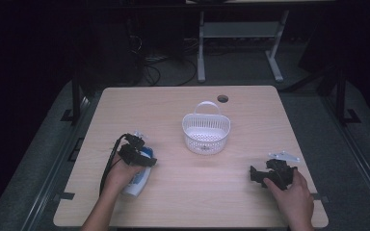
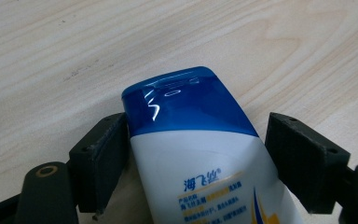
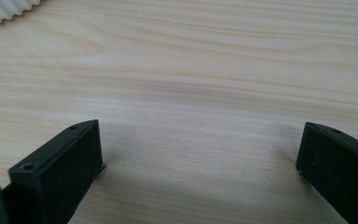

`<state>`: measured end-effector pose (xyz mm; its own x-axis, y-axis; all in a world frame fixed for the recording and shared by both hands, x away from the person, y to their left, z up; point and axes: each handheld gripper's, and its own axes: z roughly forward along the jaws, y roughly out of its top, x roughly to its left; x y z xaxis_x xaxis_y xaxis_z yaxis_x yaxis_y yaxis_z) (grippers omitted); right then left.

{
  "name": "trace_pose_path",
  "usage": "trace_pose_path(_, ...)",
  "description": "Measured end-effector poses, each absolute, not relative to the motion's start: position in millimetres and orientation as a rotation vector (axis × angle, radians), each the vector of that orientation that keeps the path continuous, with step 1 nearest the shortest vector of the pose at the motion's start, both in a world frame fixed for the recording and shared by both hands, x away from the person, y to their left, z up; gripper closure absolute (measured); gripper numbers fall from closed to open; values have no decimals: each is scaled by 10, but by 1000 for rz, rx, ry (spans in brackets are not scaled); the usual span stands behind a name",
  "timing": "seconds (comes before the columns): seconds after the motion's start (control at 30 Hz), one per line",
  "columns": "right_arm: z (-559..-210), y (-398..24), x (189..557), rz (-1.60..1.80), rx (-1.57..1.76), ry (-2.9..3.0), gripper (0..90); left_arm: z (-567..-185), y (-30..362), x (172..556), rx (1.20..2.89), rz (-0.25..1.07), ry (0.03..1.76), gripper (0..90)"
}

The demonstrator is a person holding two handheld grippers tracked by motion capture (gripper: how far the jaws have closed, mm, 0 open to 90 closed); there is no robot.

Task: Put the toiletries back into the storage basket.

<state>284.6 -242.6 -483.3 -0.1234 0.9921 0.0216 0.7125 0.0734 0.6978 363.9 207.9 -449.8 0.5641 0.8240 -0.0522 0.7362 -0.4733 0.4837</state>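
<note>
While the left gripper [image 2: 196, 140] straddles a white bottle [image 2: 205, 172] with a blue cap [image 2: 186, 105] lying on the bench [image 1: 183, 192], its jaws stand spread; one seems to touch the bottle, the other stands clear. Right gripper [image 3: 200, 154]: jaws spread wide over bare bench, a white basket [image 1: 205, 132] beyond them.

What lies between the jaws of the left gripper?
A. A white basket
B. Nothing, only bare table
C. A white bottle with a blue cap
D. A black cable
C: in the left gripper view, the bottle lies between the left gripper's jaws.
</note>
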Motion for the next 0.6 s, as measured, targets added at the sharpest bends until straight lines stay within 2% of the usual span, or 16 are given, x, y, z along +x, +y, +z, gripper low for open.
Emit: trace_pose_path(0.6,-4833,-2426,2846,790,1685,1891,0,-4508,1979,3613,2399,324,1246,218)
